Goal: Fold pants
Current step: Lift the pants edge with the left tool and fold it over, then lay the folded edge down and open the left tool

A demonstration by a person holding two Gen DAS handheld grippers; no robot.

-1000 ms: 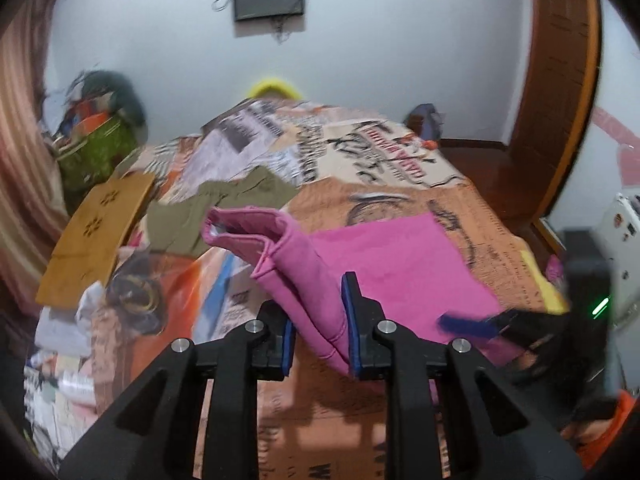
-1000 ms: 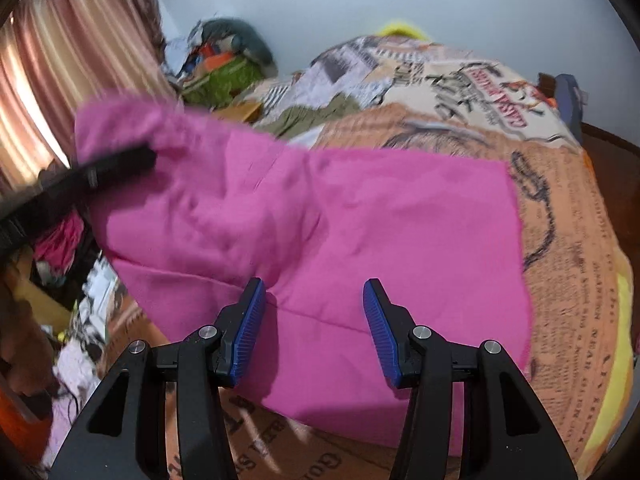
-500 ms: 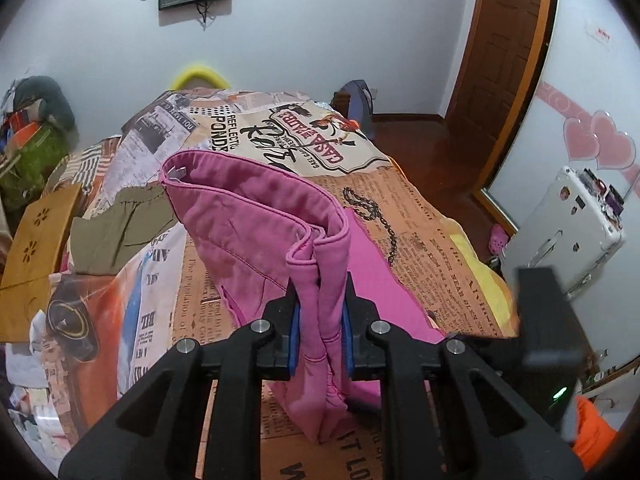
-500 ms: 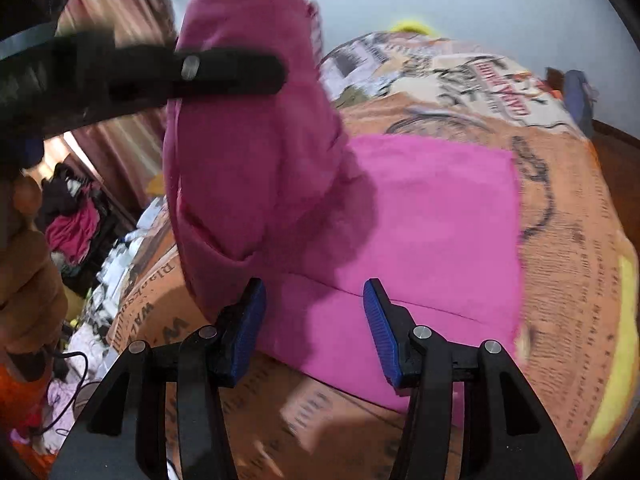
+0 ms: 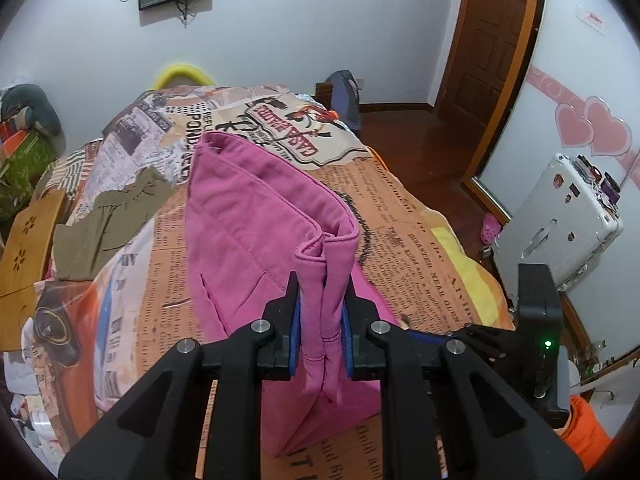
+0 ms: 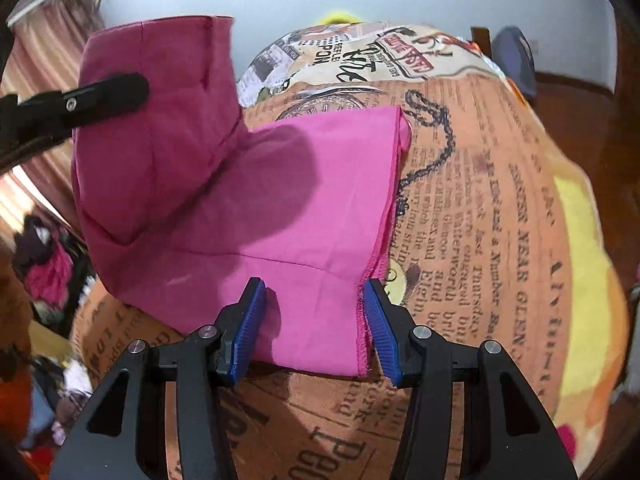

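Pink pants (image 6: 312, 192) lie on the bed, one end lifted and folded over. My left gripper (image 5: 320, 320) is shut on the bunched hem of the pants (image 5: 256, 216) and holds that end up above the bed. In the right wrist view the left gripper (image 6: 100, 98) shows as a black finger against the raised fabric at upper left. My right gripper (image 6: 314, 328) is open, its blue pads either side of the near edge of the flat part, close to the pants' right corner.
The bed has a newspaper-print blanket (image 6: 480, 200). An olive garment (image 5: 108, 216) lies at the bed's left beside a wooden board (image 5: 28, 240). A white case (image 5: 560, 216) and a wooden door (image 5: 492, 40) stand to the right. Clothes are piled at left (image 5: 24, 136).
My left gripper closed on the pants' end and lifted it up and over the flat part. My right gripper slid right along the near edge toward the corner, staying open.
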